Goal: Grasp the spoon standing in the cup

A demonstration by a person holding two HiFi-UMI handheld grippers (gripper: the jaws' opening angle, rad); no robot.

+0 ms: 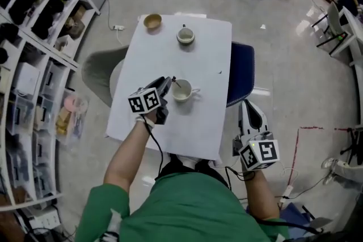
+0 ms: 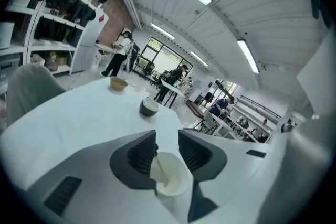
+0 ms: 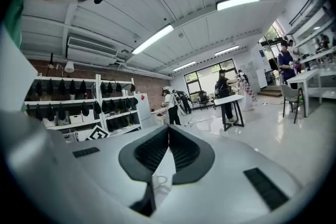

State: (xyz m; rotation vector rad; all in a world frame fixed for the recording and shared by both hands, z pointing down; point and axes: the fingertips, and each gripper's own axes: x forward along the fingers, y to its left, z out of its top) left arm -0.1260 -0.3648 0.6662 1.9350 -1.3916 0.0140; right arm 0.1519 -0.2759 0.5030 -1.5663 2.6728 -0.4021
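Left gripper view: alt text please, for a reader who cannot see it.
The left claw, jaws apart, hangs over a white cup with the spoon standing between them. Beyond, on the white table, sit a dark bowl and a tan bowl.

A lab hall with storage shelves, work tables

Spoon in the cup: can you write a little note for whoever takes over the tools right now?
Left tool: jaws apart, over the white cup; the spoon handle is between them, near one pad, not clamped.
Right tool: shut, empty, held off the table by its near right corner.
The spoon stands leaning in the cup, mid-table.
Done: left tool lined up on the handle.
Left to do: close on the handle.
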